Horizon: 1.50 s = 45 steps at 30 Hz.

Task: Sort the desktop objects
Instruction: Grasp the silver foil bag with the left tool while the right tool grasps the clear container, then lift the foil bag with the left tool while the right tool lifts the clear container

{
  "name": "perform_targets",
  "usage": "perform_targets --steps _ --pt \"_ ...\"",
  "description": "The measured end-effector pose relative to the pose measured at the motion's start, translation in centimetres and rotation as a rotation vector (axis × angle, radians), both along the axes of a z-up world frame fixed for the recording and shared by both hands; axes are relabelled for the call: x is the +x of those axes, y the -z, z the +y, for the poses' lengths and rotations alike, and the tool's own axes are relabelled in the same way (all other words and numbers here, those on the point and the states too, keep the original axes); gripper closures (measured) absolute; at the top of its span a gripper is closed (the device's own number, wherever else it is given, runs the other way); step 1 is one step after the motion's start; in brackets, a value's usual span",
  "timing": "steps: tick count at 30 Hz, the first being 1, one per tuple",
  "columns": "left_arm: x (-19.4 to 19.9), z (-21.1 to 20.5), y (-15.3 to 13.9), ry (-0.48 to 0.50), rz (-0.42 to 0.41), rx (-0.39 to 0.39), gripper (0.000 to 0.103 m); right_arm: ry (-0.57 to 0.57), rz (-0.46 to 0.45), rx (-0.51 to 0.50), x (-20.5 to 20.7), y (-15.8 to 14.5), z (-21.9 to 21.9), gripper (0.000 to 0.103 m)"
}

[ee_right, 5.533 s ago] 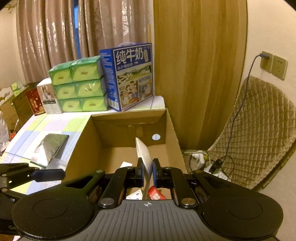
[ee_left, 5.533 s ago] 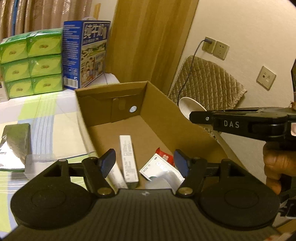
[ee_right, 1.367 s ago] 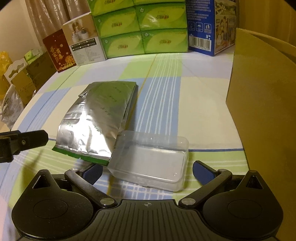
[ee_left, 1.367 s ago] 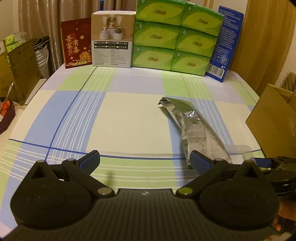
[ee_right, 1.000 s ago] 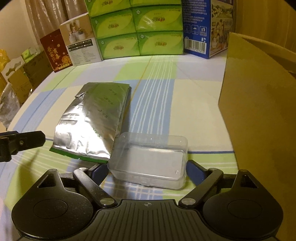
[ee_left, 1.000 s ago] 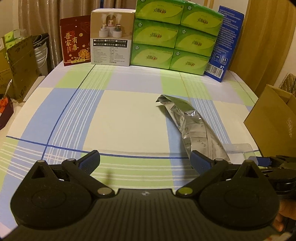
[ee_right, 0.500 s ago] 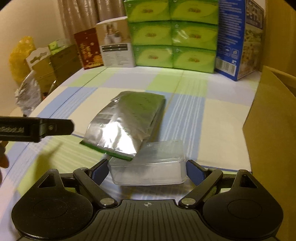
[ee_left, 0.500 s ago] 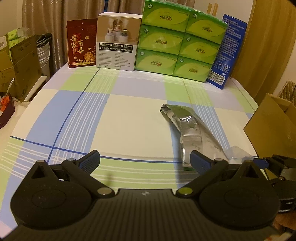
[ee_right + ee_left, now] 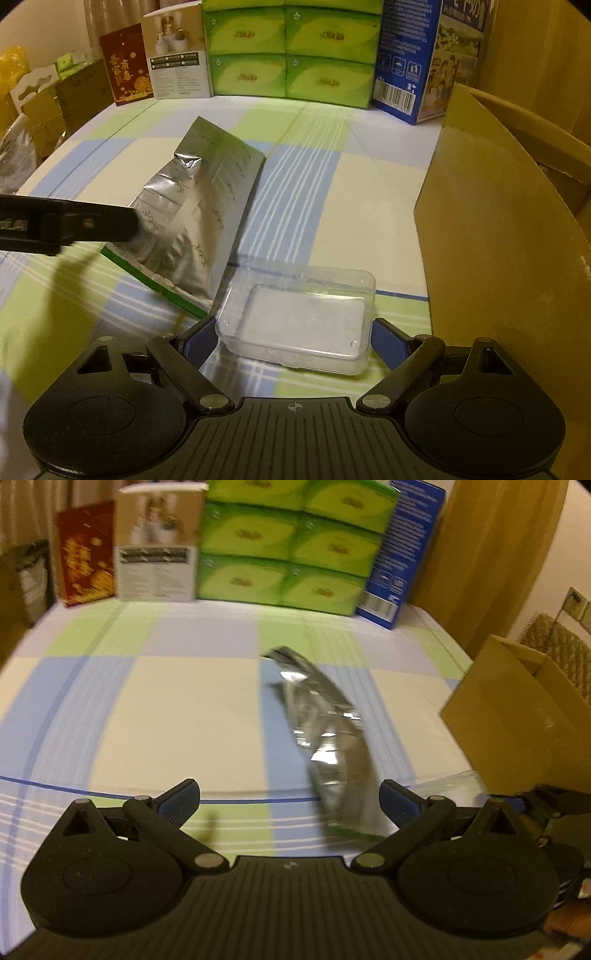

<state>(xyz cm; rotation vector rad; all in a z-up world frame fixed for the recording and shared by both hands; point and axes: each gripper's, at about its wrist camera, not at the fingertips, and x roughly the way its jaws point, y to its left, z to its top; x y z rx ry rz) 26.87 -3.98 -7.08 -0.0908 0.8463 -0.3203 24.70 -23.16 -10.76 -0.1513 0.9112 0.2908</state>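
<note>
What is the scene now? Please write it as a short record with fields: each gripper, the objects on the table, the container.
right gripper: open, fingers on both sides of the clear plastic box
left gripper: open, holds nothing
silver foil pouch: lies on the checked tablecloth, left of the plastic box
cardboard box: stands right of the plastic box, open at the top
background: green tissue packs, blue milk carton

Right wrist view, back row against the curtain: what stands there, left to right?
Red box → white carton → green tissue packs → blue milk carton.
</note>
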Motion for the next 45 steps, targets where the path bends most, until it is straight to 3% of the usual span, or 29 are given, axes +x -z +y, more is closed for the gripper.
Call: perform_targets --steps 3,6,11,12,16,25,35,36,37,39,41,45 --pt "0.8 -1.4 0.4 0.032 0.008 -0.003 0.004 -0.005 0.006 0.002 0.1 0.3 -0.1 0.017" --pt "1.7 -2.2 1.0 0.053 0.030 -0.005 0.016 -0.006 0.027 0.013 0.4 0.8 -0.3 0.018" --pt "2.7 -2.2 1.8 0.072 0.077 -0.052 0.055 -0.013 0.027 0.027 0.3 0.8 -0.4 0.018" --pt "2.7 -2.1 1.8 0.079 0.080 -0.064 0.067 -0.011 0.027 0.033 0.3 0.8 -0.4 0.018" --pt "2.3 -1.6 0.9 0.101 0.084 -0.006 0.071 -0.015 0.036 0.082 0.4 0.8 -0.5 0.018" --pt "-2.1 1.5 -0.5 0.145 0.117 0.121 0.072 -0.067 0.092 0.089 -1.6 0.4 0.4 0.018" --pt "-10.9 3.8 -2.0 0.181 0.146 0.151 0.073 -0.173 0.126 0.031 -8.3 -0.2 2.6 0.018" --pt "-11.4 3.9 -2.2 0.173 0.143 0.142 0.069 -0.175 0.123 0.021 -8.9 -0.2 2.7 0.018" --pt "-11.8 4.1 -2.5 0.165 0.139 0.130 0.057 -0.175 0.122 0.015 -9.3 -0.1 2.8 0.018" --pt "-12.2 4.3 -2.9 0.158 0.129 0.110 0.045 -0.166 0.127 0.012 -9.8 0.2 2.7 0.014" --pt "-12.0 4.4 -3.2 0.145 0.113 0.088 0.045 -0.144 0.124 0.003 -9.7 0.5 2.8 0.008" --pt "-10.9 5.3 -3.4 0.088 0.108 0.040 0.044 -0.098 0.102 0.064 -9.2 0.0 2.4 0.007"
